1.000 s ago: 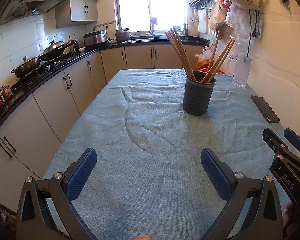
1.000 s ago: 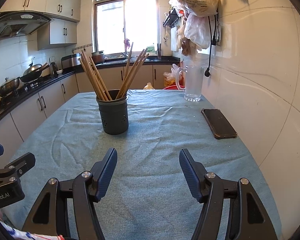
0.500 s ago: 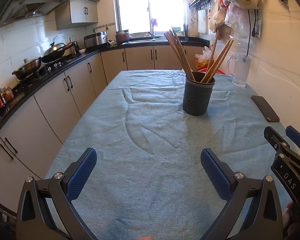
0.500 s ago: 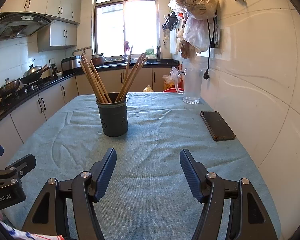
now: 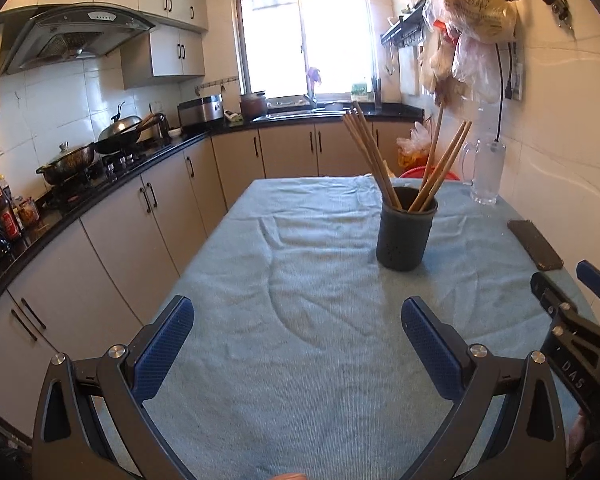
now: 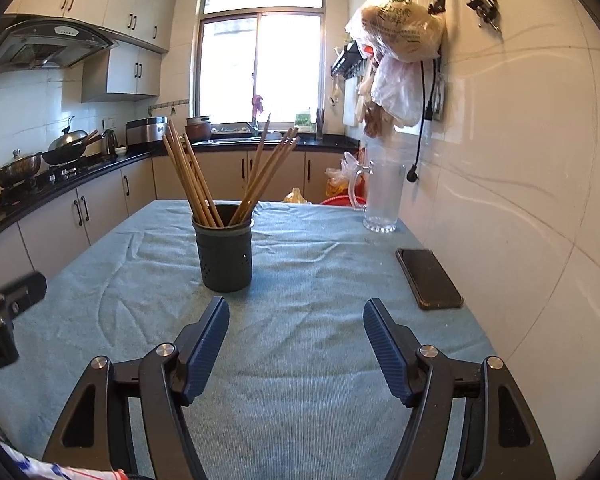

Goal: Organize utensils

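Tilting slightly downward over the blue-cloth-covered desk (image 6: 300,380), the right claw (image 6: 296,320) is opening wider, empty; the left claw (image 5: 296,320) gapes empty too. Ahead, the dark grey perforated plastic cup (image 6: 224,256) holds upright wooden chopsticks (image 6: 192,180).

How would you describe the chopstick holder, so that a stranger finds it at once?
Start from the table under the blue cloth. Near its middle stands the chopstick holder, a dark grey round cup with small holes low on its wall. Unlike the glass mug and flat phone, it holds wooden chopsticks.
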